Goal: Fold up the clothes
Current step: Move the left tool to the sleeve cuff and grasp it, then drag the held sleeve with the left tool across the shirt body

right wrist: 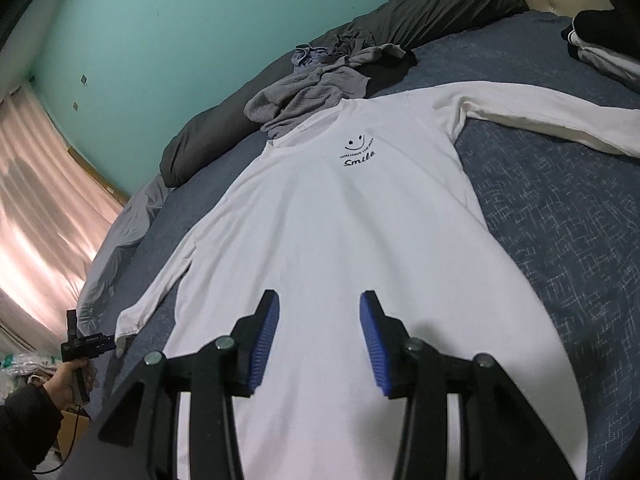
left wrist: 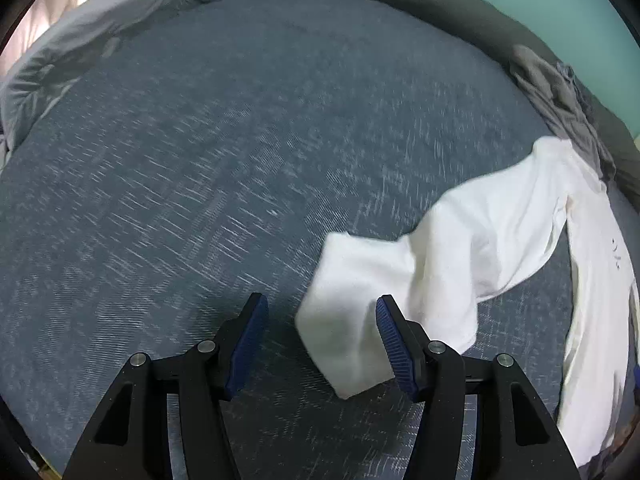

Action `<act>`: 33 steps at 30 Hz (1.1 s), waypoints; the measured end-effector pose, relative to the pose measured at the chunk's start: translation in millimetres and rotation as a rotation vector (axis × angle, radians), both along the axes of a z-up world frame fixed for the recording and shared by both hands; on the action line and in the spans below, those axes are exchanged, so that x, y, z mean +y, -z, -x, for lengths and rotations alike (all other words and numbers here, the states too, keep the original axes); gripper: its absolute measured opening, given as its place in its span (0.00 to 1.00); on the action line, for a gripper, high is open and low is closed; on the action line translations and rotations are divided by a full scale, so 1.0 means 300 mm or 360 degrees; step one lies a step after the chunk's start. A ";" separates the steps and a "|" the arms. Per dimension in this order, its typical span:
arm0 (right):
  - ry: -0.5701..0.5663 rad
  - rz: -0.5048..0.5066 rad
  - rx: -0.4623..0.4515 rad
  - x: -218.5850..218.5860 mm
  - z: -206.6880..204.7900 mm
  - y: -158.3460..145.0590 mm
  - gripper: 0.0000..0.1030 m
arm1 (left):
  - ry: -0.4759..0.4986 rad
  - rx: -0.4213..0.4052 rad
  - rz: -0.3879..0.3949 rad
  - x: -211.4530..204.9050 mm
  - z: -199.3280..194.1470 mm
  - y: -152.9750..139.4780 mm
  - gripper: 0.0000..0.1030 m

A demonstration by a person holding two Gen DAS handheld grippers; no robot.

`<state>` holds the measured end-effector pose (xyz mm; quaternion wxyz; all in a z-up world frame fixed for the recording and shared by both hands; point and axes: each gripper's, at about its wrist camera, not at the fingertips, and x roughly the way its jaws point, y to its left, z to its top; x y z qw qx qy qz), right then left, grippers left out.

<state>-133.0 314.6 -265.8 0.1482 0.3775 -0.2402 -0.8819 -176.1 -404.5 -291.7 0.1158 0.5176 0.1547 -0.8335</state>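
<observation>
White shirt (right wrist: 340, 240) x1 flat on bed (right wrist: 560, 220); 2 tongs, L (left wrist: 320, 312) + R (right wrist: 319, 304), both released.

Left tool (left wrist: 320, 340): black angular arms are carrying two fingers with ribbed blue pads (left wrist: 249, 346); round silver screws are sitting on the joints.
Right tool (right wrist: 319, 340): the build is looking the same, black with ribbed blue pads (right wrist: 264, 346) and silver screws.
Left hand (right wrist: 72, 376): bare skin is showing under a dark sleeve.
</observation>
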 end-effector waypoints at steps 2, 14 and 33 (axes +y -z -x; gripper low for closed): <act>0.0008 0.0021 -0.0013 0.000 -0.002 0.018 0.41 | -0.0011 -0.0007 -0.0022 0.003 0.008 0.018 0.58; 0.0012 0.0033 -0.0039 -0.001 -0.011 0.049 0.41 | -0.0021 0.0190 0.0147 -0.023 0.015 -0.157 0.05; -0.0010 -0.0019 -0.0055 -0.030 -0.011 0.037 0.41 | -0.0164 0.0265 0.0283 -0.256 0.148 -0.319 0.05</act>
